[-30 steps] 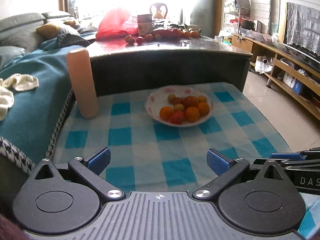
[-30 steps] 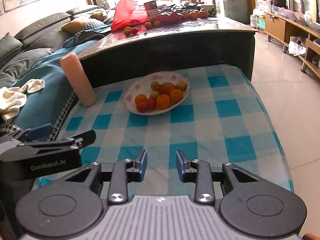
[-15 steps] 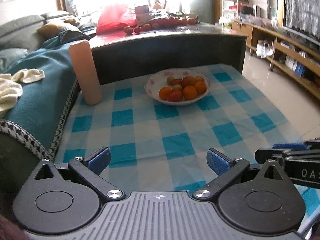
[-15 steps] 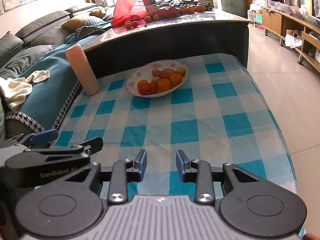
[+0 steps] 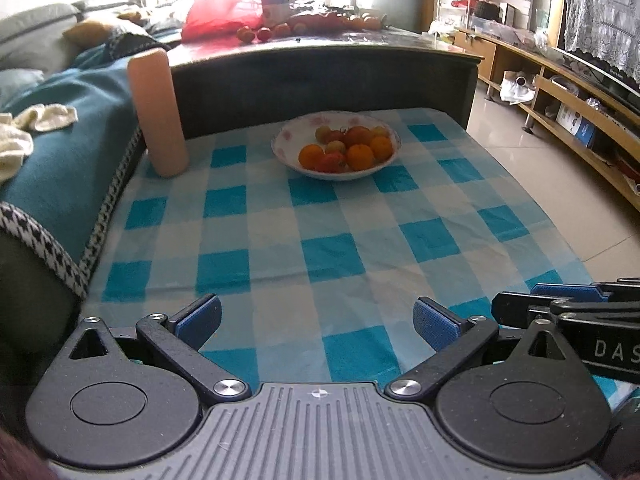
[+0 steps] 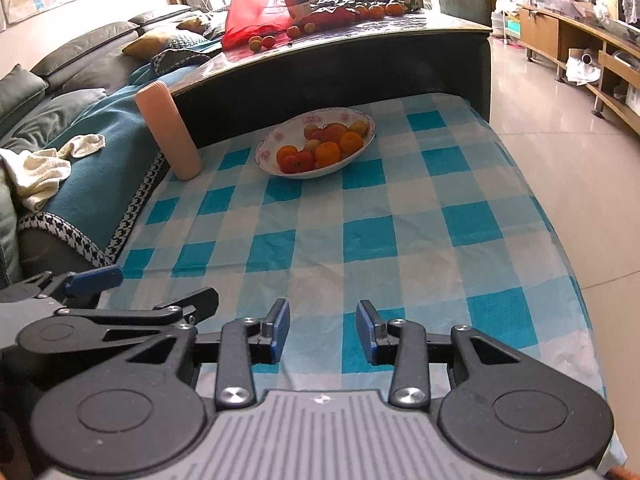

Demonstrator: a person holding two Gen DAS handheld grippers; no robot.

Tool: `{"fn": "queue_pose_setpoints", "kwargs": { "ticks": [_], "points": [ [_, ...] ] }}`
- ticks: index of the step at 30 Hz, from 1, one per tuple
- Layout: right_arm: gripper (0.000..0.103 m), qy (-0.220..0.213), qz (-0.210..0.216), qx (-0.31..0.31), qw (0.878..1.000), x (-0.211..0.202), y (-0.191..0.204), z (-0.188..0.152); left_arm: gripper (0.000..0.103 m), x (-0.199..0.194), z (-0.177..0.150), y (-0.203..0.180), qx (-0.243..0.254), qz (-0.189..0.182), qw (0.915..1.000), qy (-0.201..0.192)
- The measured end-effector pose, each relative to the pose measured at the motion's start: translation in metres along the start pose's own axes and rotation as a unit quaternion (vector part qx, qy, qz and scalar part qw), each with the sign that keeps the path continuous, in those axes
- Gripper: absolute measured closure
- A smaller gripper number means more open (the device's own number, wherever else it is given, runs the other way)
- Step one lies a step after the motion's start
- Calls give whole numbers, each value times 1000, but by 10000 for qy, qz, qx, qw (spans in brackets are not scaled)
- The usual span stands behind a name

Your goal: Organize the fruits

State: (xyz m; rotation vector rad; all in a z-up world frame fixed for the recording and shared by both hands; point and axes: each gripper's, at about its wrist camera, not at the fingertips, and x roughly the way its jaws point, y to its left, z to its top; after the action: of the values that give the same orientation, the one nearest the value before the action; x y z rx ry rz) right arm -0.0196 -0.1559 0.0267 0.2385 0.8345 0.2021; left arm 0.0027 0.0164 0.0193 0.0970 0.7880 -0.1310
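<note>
sofa (image 6: 80, 92) with teal throw runs along the 9 to 11 o'clock side of the right wrist view, a cream cloth (image 6: 44, 168) lying on it. dark raised table (image 6: 340, 60) spans 12 o'clock, carrying a red bag (image 6: 252, 16), a tin and loose fruit at its far edge. below it, the blue and white checked tablecloth (image 6: 360, 240) covers the low surface from centre to 6 o'clock. wooden shelving (image 5: 568, 92) lines the 2 to 3 o'clock side of the left wrist view, over tiled floor. pink ribbed cylinder (image 6: 168, 132) stands upright at 10 o'clock on the cloth, near the sofa edge and apart from the bowl. white floral bowl (image 6: 264, 148) sits just above centre, close under the dark table's front, holding the fruits (image 6: 320, 144): oranges, red ones and a few yellowish ones, all inside the rim. left gripper (image 5: 316, 320) at 6 o'clock of its own view, jaws spread wide, nothing between them, only cloth beneath. right gripper (image 6: 322, 330) at 6 o'clock of its own view, jaws parted by a narrow gap and just been opening, nothing between the pads. both grippers are well apart from the bowl, side by side over the near edge of the cloth
</note>
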Motion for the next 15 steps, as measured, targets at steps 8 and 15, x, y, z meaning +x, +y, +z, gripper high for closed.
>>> {"fn": "queue_pose_setpoints", "kwargs": {
  "ticks": [8,15],
  "points": [
    [52,82,-3,-31,10000,-2,2,-8,0,-1,-6,-2,1,22,10000,51],
    [52,131,-21,-31,9999,-1,2,-12,0,-3,-8,-2,-1,38,10000,38]
  ]
}}
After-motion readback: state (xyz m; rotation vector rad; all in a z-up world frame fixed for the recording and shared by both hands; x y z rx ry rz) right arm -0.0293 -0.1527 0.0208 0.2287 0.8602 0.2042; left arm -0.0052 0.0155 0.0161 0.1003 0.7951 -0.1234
